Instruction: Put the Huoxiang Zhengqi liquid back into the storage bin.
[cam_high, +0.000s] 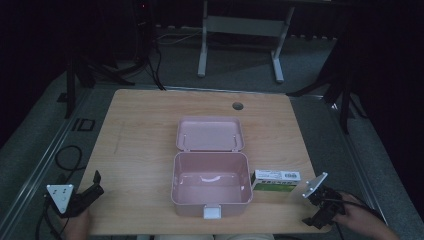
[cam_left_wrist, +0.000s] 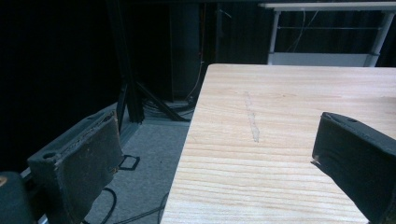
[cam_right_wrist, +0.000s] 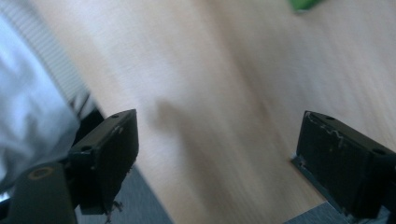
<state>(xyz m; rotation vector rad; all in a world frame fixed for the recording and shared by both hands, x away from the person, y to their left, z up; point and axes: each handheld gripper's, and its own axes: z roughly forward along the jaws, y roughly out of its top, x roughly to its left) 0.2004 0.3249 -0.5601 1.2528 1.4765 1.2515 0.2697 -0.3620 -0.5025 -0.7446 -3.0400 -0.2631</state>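
a: risk noted: the small carton (cam_high: 276, 181) lies touching the right wall of the open pink box (cam_high: 210, 206), so a grab from the right could push it against that wall, or a jaw could catch the rim and shift the box on the table (cam_high: 140, 150). the raised lid (cam_high: 210, 134) at the far side could be knocked if the carton is carried too far.

b: fingers? the right gripper (cam_high: 320, 210) is seen at the near right corner, jaws spread wide, nothing held; its own view is blurred, bare wood between the pads (cam_right_wrist: 109, 154).

a: left gripper (cam_high: 87, 192) is recorded at the near left edge, also wide open and empty, pads (cam_left_wrist: 88, 163) astride the table edge, well apart from the box.
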